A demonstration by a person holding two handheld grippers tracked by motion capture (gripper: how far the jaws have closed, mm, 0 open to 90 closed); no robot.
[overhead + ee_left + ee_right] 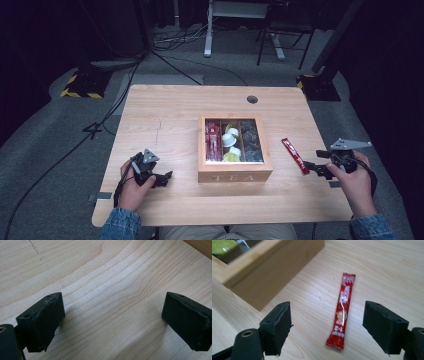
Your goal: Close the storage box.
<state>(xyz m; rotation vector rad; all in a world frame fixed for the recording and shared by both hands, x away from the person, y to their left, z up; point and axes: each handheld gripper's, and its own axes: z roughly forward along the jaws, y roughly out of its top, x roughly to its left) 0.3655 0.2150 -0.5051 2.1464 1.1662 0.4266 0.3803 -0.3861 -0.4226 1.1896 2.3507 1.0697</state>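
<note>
Your right gripper [314, 166] sits near the right edge of the table [165, 115], its jaws spread wide with nothing pinched between them. In the right gripper view [327, 327] the red sachet [342, 311] lies flat on the wood just ahead of the gap between the two pads, nearer your far-side jaw than the other, and neither pad touches it. From above, that same red sachet [295, 155] lies at a slant on the bare table, between the jaw tips and the right wall of the wooden tea box [235, 175], apart from the box. Its lower end is just beside your jaw tips; whether it quite reaches between them is hard to judge from above.

The tea box stands in the middle of the table with the word TEA on its front face. It has three compartments: red sachets [213, 141] in the left one, white and yellow-green capsules [230, 142] in the middle one, and dark packets [250, 141] in the right one, too small to read.

Your left gripper [161, 178] rests low on the table to the left of the box, well apart from it. In the left gripper view [112, 322] its jaws are spread over bare wood, holding nothing.
</note>
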